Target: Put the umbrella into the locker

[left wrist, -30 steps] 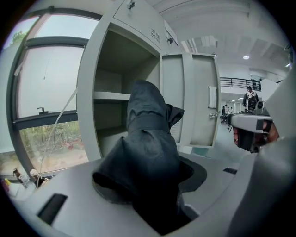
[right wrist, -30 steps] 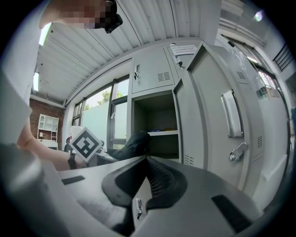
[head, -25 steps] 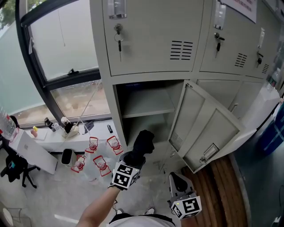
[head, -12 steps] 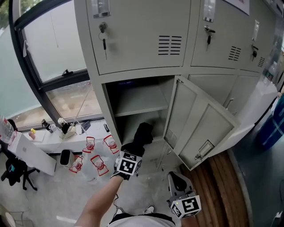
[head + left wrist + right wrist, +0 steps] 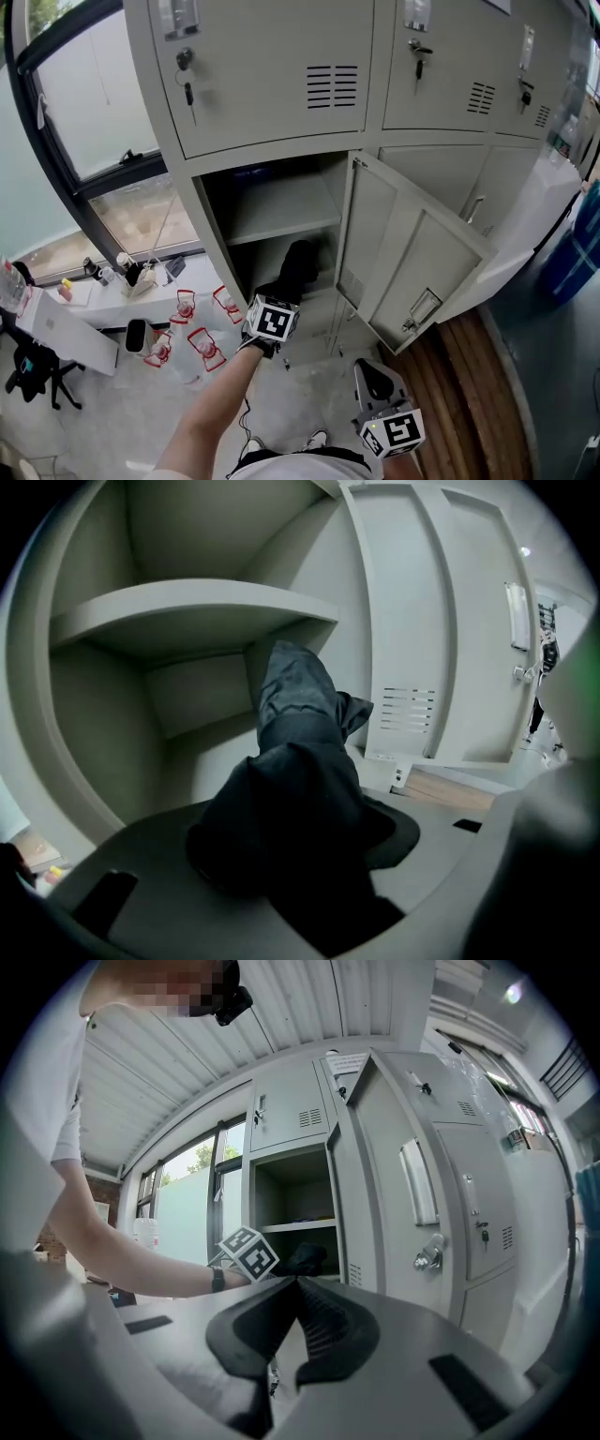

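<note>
A black folded umbrella [image 5: 298, 264] is clamped in my left gripper [image 5: 281, 295], which is shut on its near end. In the left gripper view the umbrella [image 5: 300, 780] points forward, and its far end reaches under the shelf [image 5: 187, 611] into the lower part of the open grey locker [image 5: 211, 234]. The locker door [image 5: 412, 253] swings out to the right. My right gripper [image 5: 372, 377] hangs low near the person's body, right of the left arm. Its jaws meet with nothing between them, as the right gripper view [image 5: 295, 1283] shows.
Several red-labelled water bottles [image 5: 187, 328] stand on the floor left of the locker. A window sill [image 5: 131, 277] with small items lies further left. Keys hang in the upper locker doors [image 5: 187, 89]. A blue bin [image 5: 577, 253] is at the far right, past a wooden floor strip [image 5: 469, 394].
My left gripper has carried the umbrella forward and a little down, toward the space under the shelf. The right gripper has stayed about where it was.
</note>
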Demonstrator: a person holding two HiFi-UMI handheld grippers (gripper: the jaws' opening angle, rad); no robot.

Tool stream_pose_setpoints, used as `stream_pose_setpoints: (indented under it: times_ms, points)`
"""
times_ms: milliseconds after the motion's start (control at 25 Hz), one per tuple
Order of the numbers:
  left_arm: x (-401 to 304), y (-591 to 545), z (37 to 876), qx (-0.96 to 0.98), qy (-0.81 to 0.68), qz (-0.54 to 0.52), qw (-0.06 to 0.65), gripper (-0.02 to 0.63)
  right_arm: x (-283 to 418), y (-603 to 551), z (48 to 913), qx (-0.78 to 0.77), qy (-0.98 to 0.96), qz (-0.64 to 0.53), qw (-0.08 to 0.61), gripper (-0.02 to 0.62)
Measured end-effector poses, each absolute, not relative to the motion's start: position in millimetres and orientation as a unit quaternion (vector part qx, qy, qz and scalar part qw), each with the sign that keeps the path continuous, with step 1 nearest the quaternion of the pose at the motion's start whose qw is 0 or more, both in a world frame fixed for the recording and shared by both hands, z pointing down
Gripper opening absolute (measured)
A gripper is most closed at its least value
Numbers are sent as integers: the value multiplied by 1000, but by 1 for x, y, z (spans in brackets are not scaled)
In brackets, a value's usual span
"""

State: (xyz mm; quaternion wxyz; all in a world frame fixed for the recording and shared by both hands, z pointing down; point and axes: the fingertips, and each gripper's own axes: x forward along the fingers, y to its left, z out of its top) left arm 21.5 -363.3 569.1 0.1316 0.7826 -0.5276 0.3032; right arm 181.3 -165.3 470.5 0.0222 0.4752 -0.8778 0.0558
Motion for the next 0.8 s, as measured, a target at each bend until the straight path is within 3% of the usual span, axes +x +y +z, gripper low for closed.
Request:
stream_pose_setpoints:
  times_ms: [800]
  points:
    - [11, -427, 598, 743, -541, 368, 142, 238, 209, -170, 481, 489, -869, 64, 38, 15]
